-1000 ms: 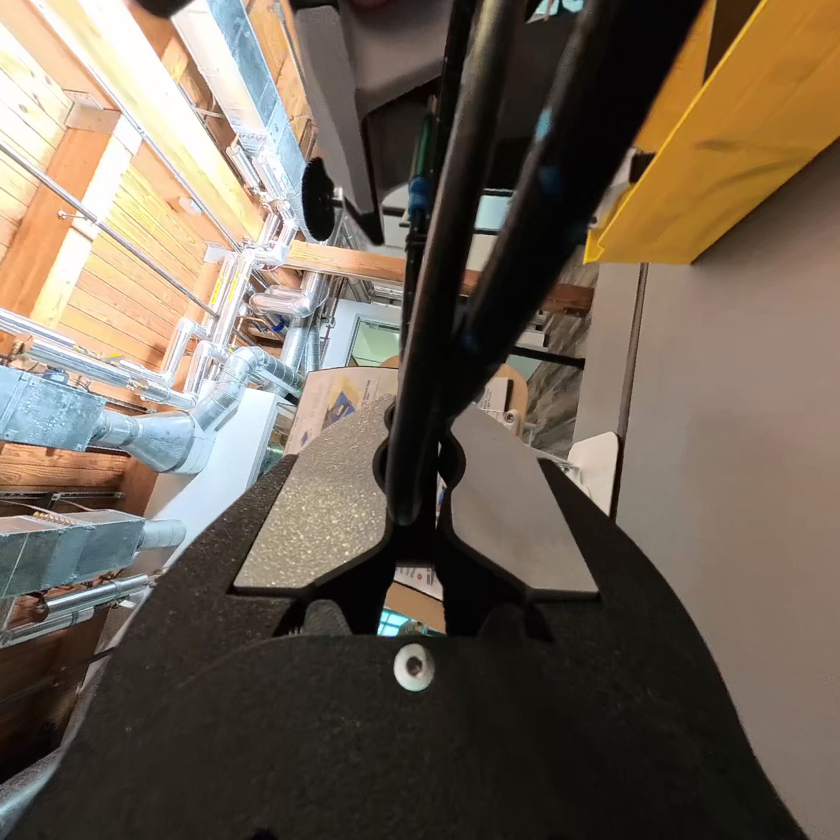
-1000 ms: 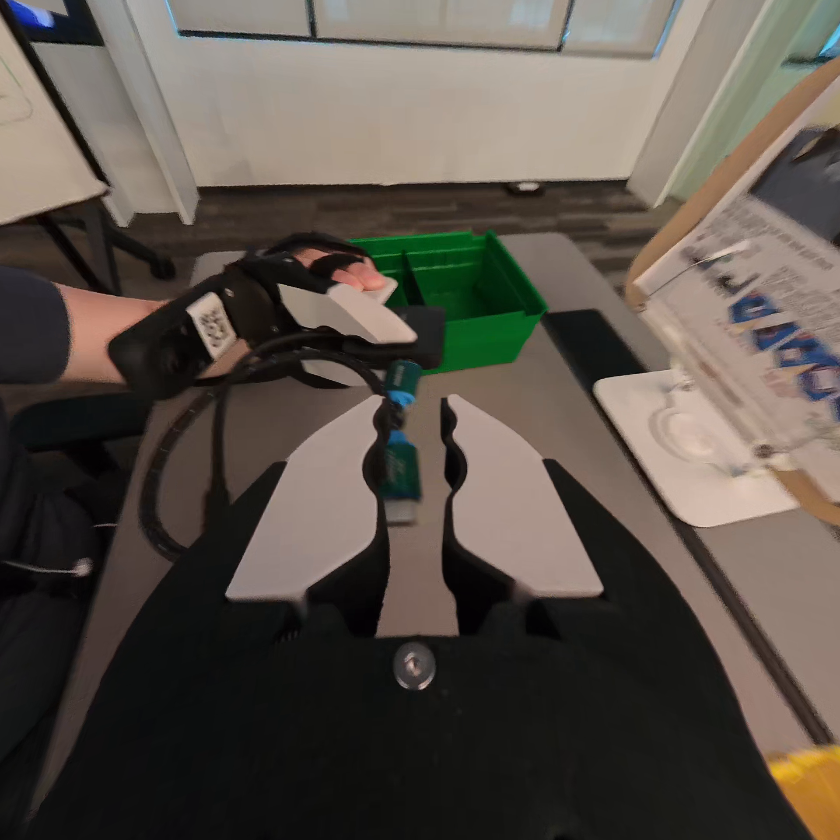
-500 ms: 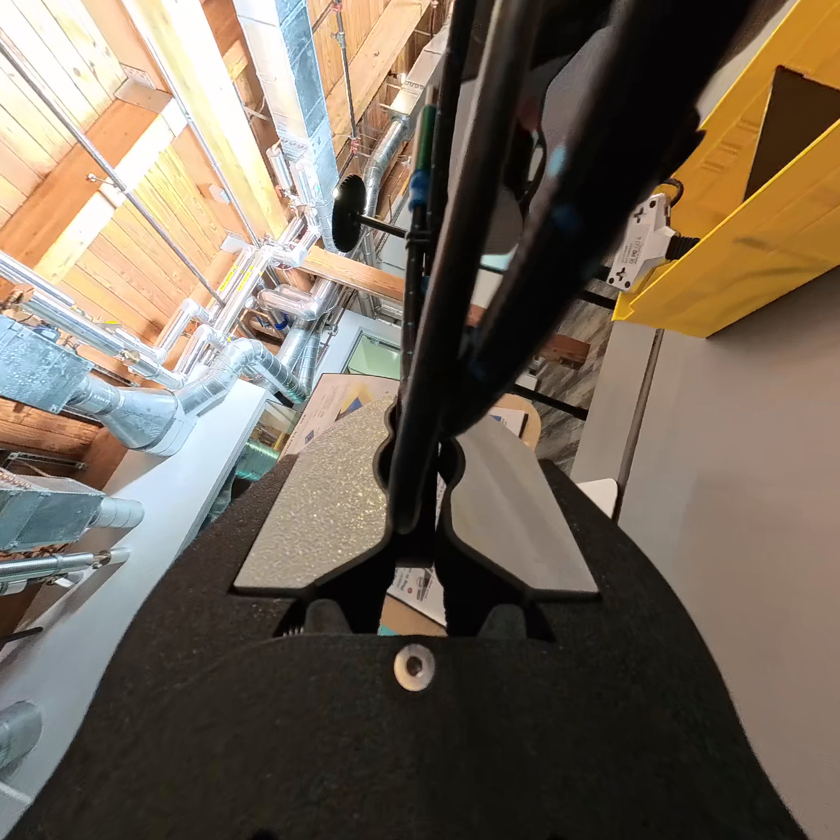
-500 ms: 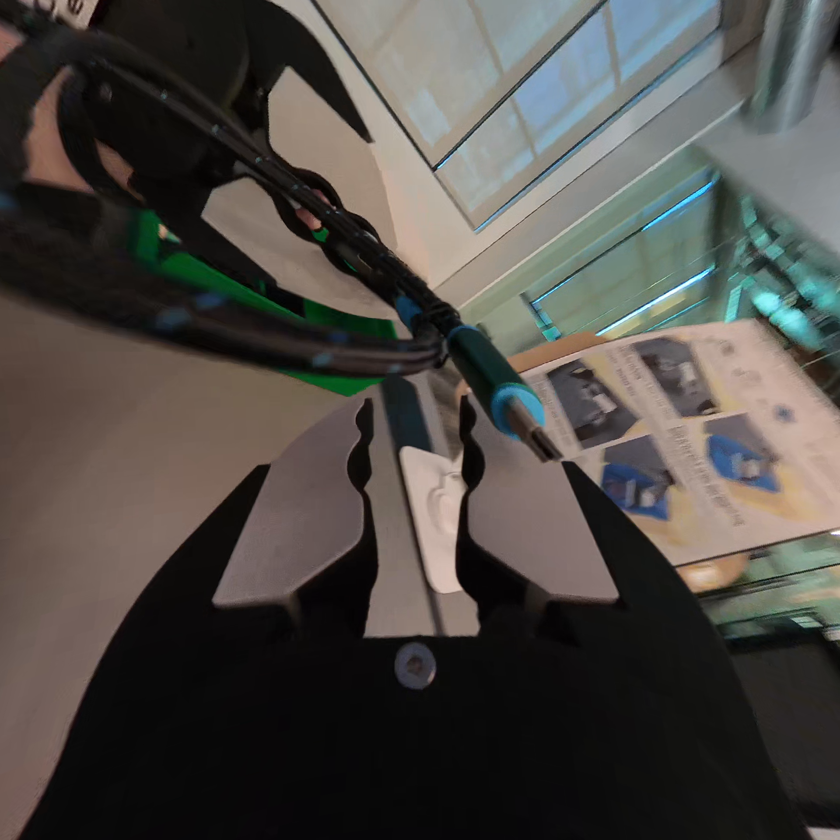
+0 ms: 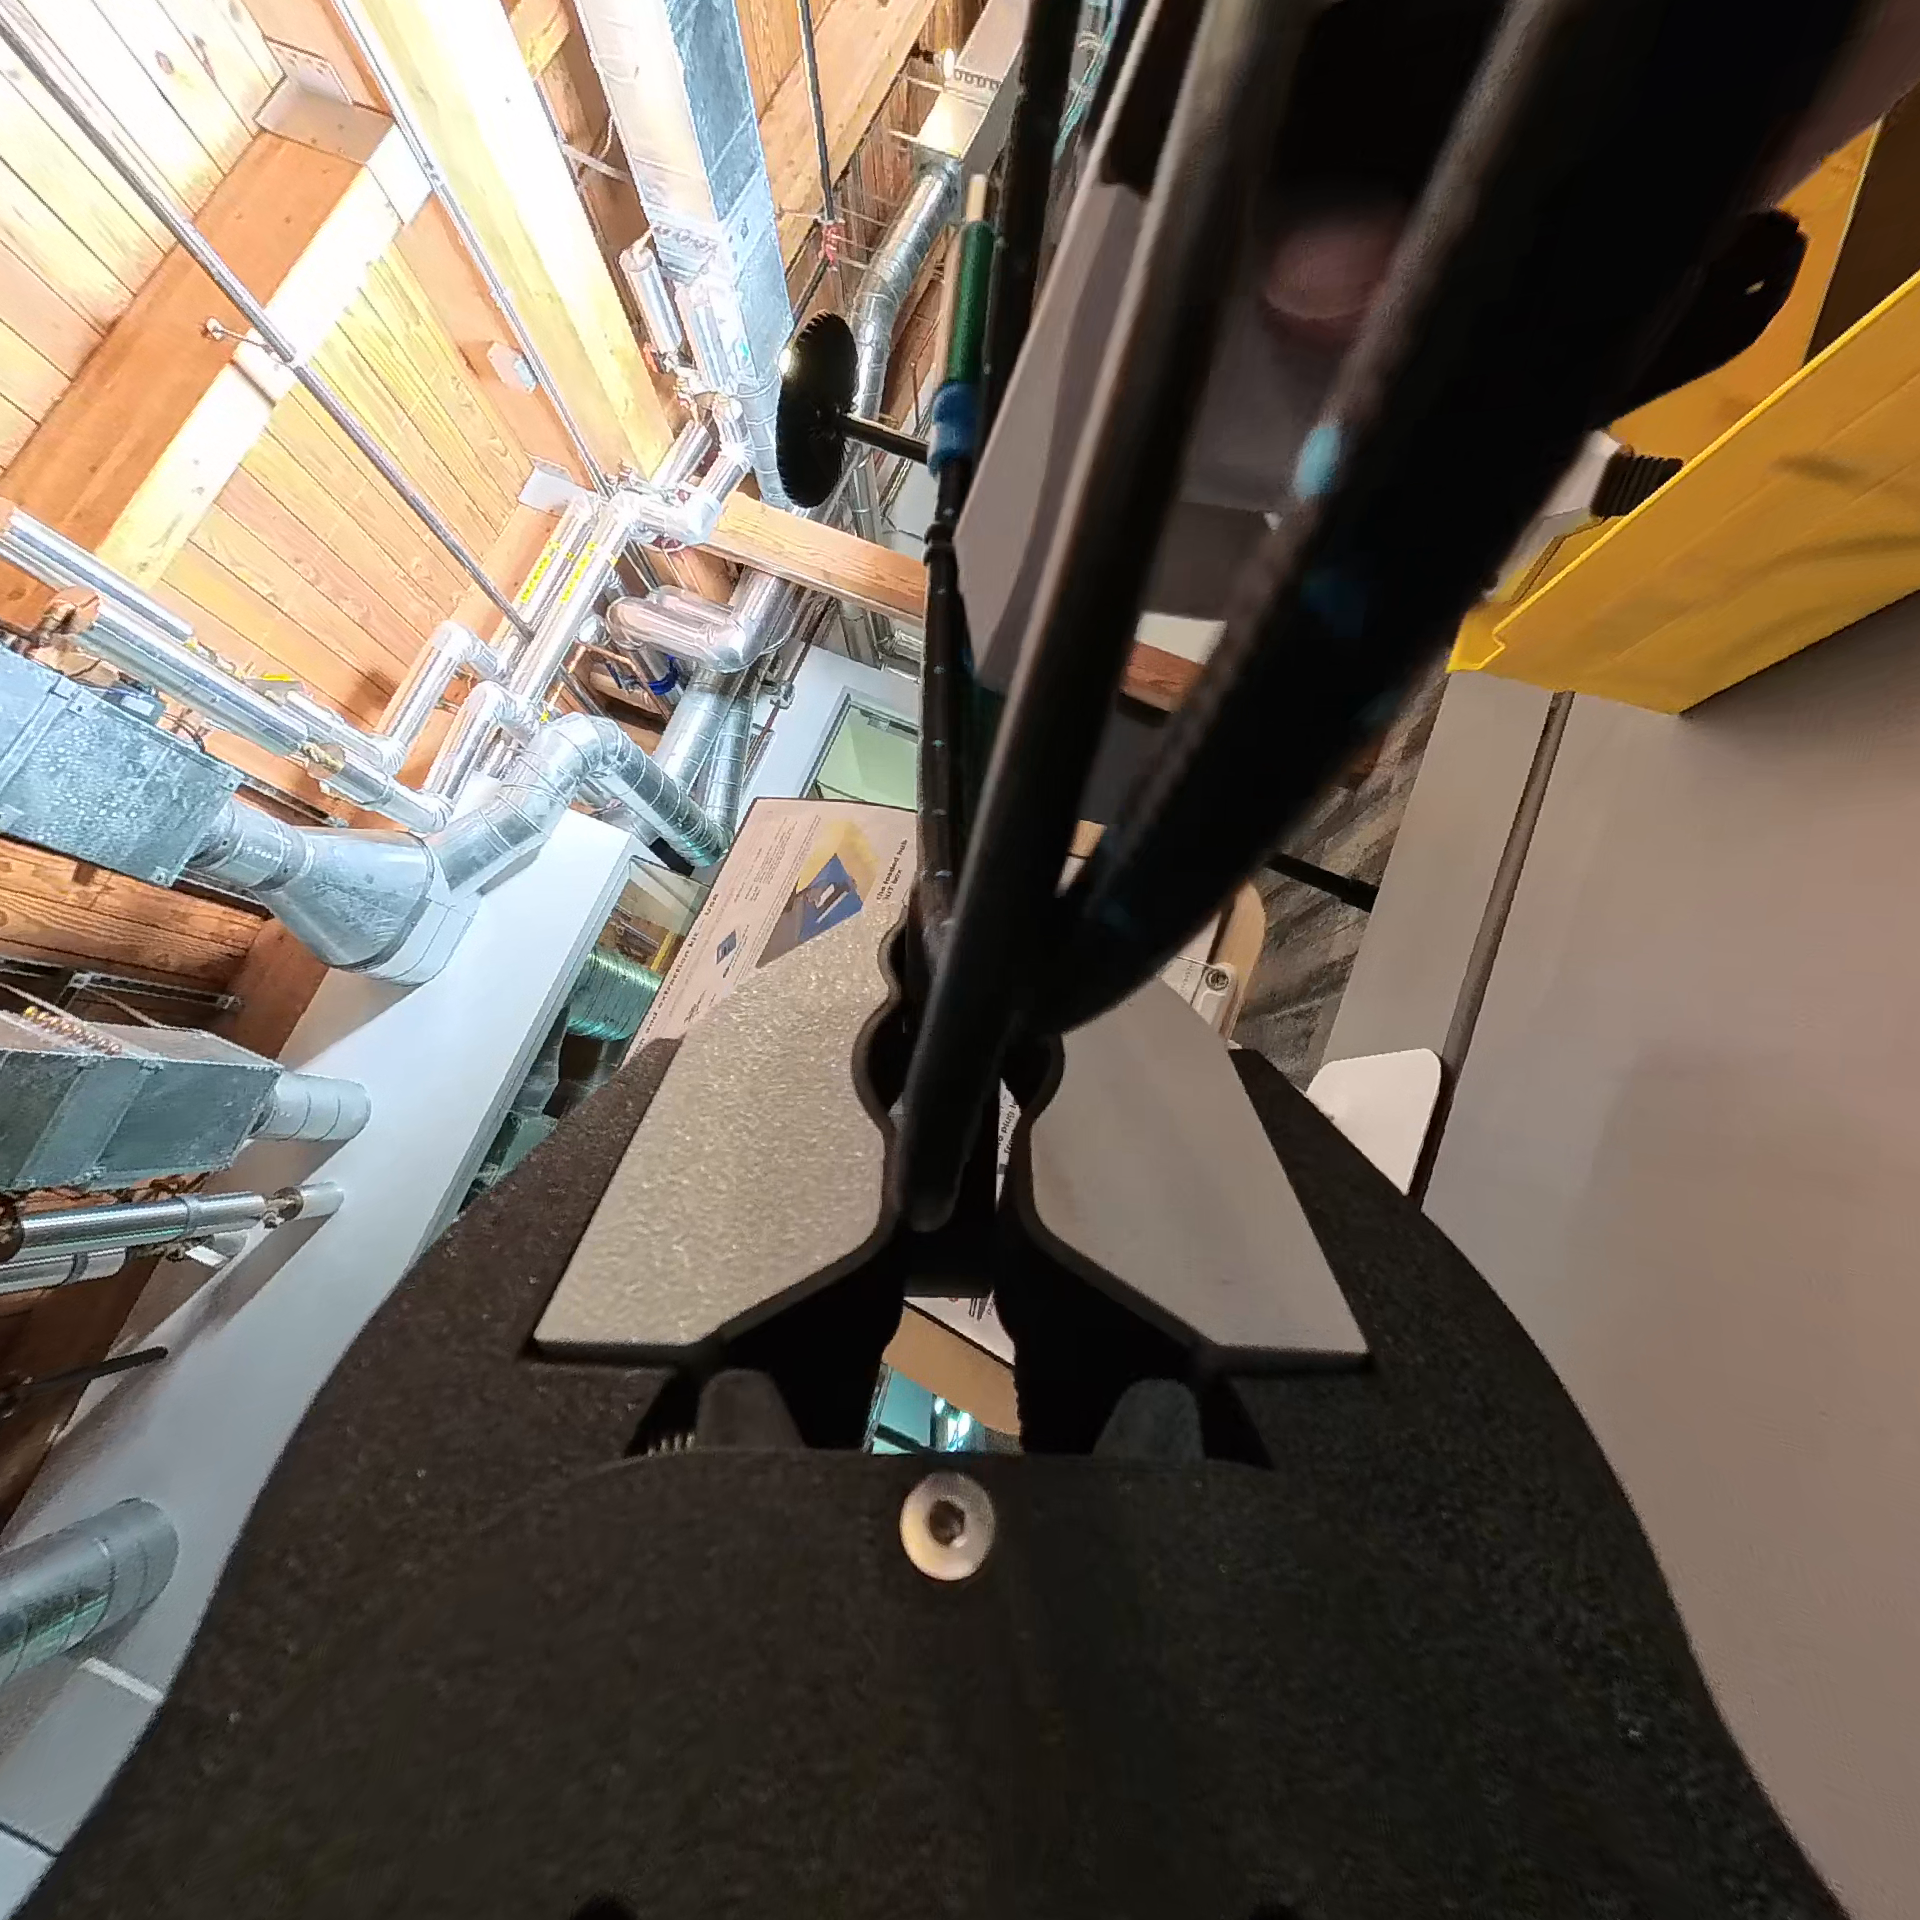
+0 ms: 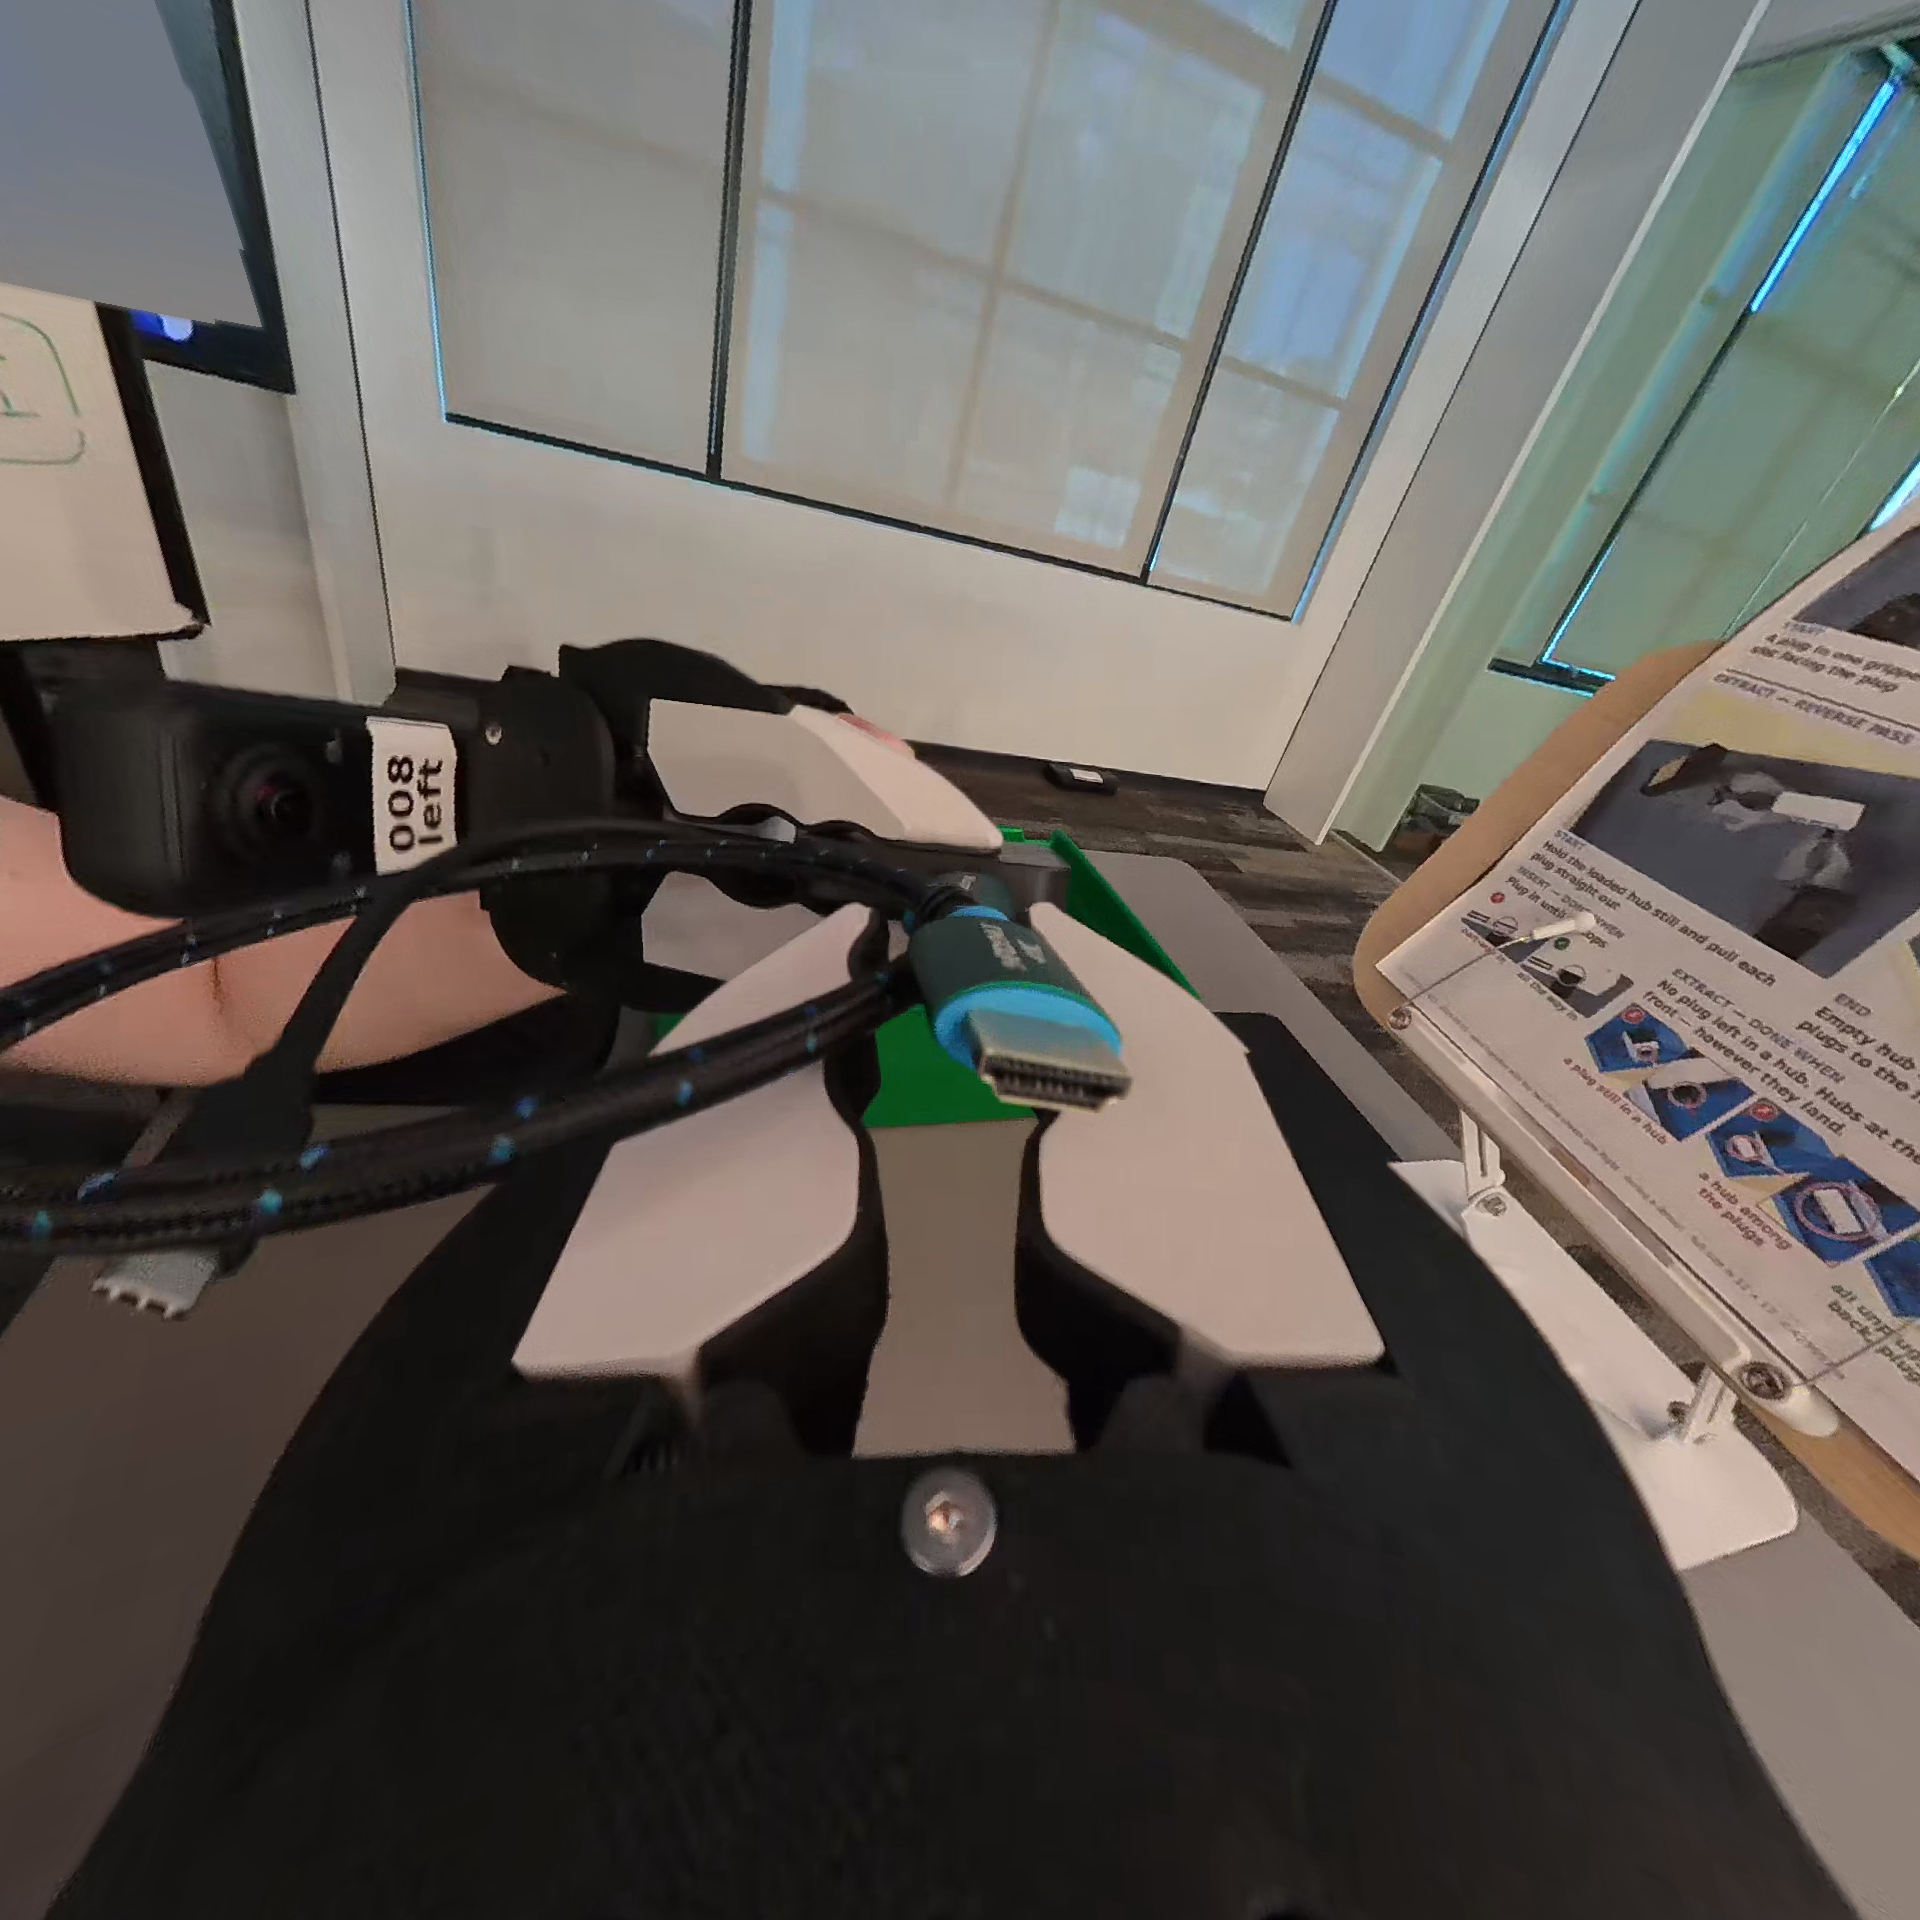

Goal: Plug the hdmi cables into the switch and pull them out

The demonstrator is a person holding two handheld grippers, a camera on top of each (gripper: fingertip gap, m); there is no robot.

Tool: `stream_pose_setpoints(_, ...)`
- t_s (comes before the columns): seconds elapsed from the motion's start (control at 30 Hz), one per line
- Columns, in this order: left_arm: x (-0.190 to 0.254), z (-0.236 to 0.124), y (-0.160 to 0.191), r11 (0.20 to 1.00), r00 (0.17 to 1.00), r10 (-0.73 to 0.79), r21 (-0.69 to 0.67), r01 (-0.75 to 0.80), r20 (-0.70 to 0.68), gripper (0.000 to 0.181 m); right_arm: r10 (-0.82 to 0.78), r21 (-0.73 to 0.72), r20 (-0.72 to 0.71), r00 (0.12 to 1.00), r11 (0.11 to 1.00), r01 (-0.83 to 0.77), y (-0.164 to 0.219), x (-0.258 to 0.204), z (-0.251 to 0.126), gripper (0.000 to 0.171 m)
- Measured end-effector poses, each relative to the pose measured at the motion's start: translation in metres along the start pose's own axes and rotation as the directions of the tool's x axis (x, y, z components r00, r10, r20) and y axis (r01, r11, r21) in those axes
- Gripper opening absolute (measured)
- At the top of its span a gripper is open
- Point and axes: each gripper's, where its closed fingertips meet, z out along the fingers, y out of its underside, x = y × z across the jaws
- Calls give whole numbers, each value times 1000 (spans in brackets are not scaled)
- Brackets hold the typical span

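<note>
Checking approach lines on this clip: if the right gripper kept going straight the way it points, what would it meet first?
Most likely the HDMI plug, which hangs just above and ahead of the right gripper, whose fingers are open. Past it sit the green bin and the left gripper. Depth is unclear, so it might pass under the plug.

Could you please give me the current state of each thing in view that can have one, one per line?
left gripper: shut on a black cable, raised off the table.
black cable: pinched between the gripper's fingers.
right gripper: open, holding nothing.
HDMI plug: unplugged, metal end bare, hanging over the right gripper's fingers.
braided cable: looped, slack.
green bin: open-topped; contents hidden.
</note>
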Motion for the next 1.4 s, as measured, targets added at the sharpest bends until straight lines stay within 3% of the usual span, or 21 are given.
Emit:
stream_pose_setpoints(0.47,9,-6,-11,998,997,36,60,-32,-65,14,128,-84,48,991,989,-124,4,-5,-4,21)
stream_pose_setpoints(0.67,6,-8,-12,997,998,28,68,-24,-61,14,162,-42,72,984,986,-159,1,-7,-3,22)
stream_pose_setpoints(1.07,9,-9,-13,997,998,21,73,-16,-66,13,112,-54,48,993,993,-109,3,-9,-3,22)
stream_pose_setpoints(1.4,2,-10,-20,998,1000,23,66,-22,-14,14,30,37,52,998,999,-32,-4,-12,-3,21)
